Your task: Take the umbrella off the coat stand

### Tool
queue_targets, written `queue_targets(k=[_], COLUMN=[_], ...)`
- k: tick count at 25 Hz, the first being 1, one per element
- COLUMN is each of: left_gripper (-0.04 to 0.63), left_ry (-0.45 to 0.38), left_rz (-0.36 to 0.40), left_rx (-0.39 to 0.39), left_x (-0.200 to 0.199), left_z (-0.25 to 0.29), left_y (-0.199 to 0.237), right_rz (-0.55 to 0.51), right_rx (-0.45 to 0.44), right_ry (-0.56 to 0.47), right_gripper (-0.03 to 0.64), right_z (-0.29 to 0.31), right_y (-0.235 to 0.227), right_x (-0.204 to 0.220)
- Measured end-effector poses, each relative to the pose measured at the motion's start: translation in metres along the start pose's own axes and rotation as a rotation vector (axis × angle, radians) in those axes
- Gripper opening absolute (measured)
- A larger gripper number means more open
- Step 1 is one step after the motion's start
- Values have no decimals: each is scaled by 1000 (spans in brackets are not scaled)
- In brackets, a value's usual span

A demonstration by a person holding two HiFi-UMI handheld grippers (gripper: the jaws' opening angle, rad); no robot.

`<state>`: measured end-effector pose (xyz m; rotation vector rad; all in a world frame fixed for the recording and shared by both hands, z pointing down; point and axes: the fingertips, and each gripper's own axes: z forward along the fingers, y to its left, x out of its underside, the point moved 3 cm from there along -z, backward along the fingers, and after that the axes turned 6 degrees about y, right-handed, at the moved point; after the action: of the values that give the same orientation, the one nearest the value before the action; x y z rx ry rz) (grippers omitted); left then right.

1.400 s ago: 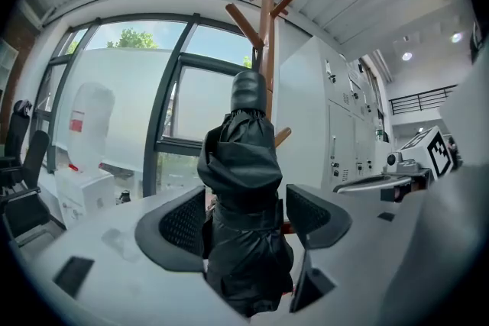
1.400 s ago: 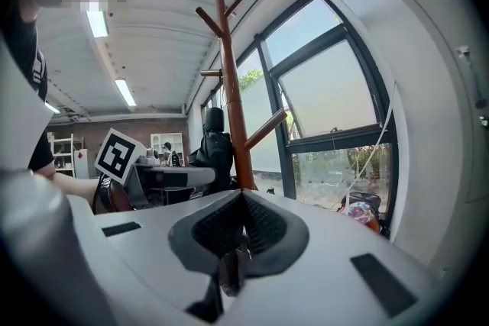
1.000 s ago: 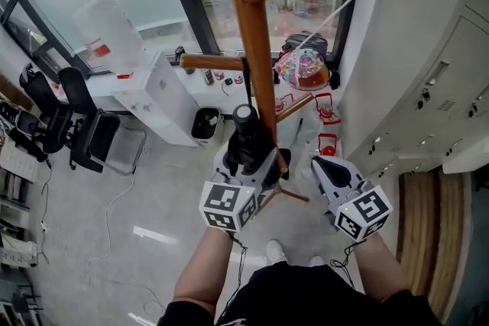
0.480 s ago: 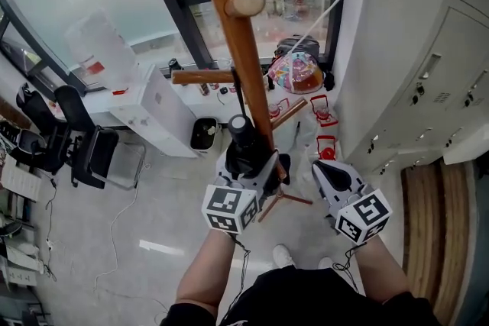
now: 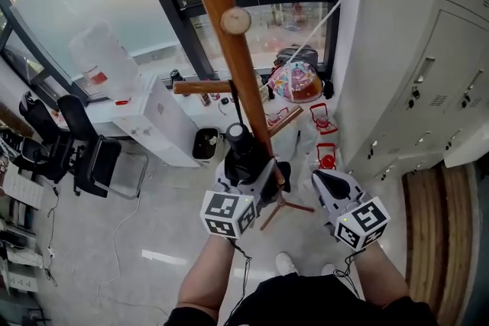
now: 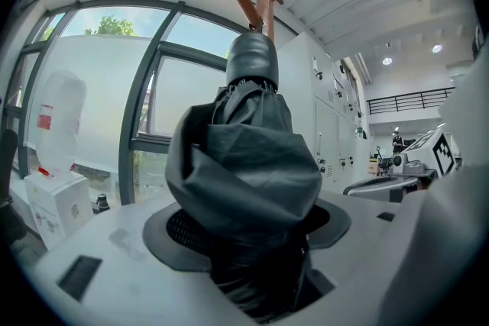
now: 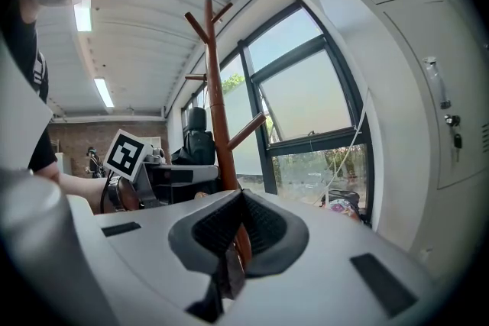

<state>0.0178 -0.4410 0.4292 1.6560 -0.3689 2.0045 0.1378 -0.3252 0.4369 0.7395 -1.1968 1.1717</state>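
We see the umbrella — black, folded, its fabric bunched under a rounded cap — standing upright in the jaws of the left gripper, which are clamped on it. It is close beside the coat stand, a reddish-brown wooden post with pegs, its feet on the floor.

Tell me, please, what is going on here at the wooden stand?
A person holds tongs in each hand. The left tongs are shut on a folded black umbrella, held upright close against the pole of the coat stand. A thin strap seems to run from the umbrella up to a side peg, so it looks not yet off. The right tongs are shut and empty, to the right of the pole.
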Motion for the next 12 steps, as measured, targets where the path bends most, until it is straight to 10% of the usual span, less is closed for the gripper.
queue_targets(k=[12], left_gripper=[292], left_ry=[-42], left_rz=[-18], left_rx=[-23], left_x=[-22], left_z=[-17], left_y=[-2], right_rz=[-24], right_rx=[-19], right_ry=[-17], right_gripper=[54], right_z=[-4], right_y=[7], right_x=[-10])
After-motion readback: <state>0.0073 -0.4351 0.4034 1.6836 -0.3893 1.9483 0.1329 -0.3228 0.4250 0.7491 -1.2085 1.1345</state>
